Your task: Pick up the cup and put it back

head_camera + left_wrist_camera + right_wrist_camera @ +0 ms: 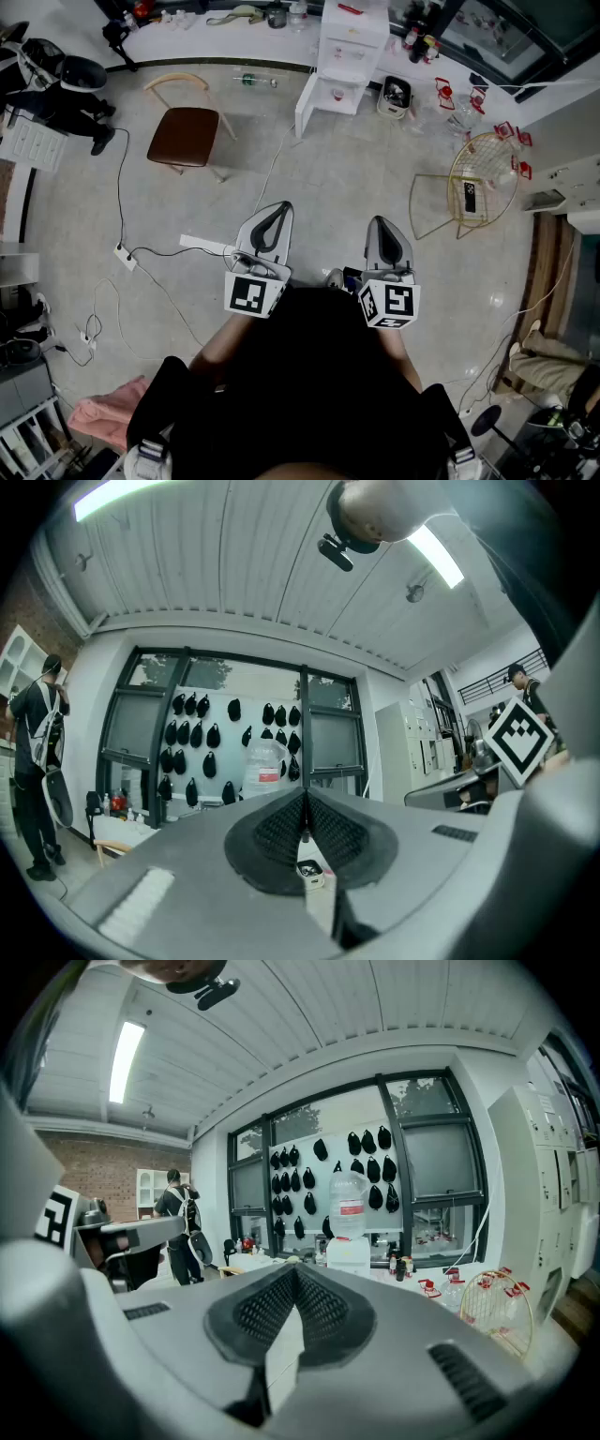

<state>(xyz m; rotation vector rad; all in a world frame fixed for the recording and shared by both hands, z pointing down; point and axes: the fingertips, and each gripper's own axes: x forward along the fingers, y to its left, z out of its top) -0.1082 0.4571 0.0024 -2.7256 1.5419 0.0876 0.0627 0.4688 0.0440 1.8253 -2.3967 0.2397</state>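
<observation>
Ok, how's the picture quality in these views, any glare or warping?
Head view: evenly lit and sharp, the floor curving toward the edges. Left gripper view: heavy fisheye, black corners, a ceiling lamp blown white. Right gripper view: same warping, its strip light blown white.

bright even glow from ceiling strip light (128,1049) (fisheye bending at edges)

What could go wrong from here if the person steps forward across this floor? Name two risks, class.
Tripping: a black cable and a power strip lie loose on the floor ahead, to the left. Missed grasp: the left tool and right tool are both shut and empty, so they might knock a thing over unless opened first.
</observation>
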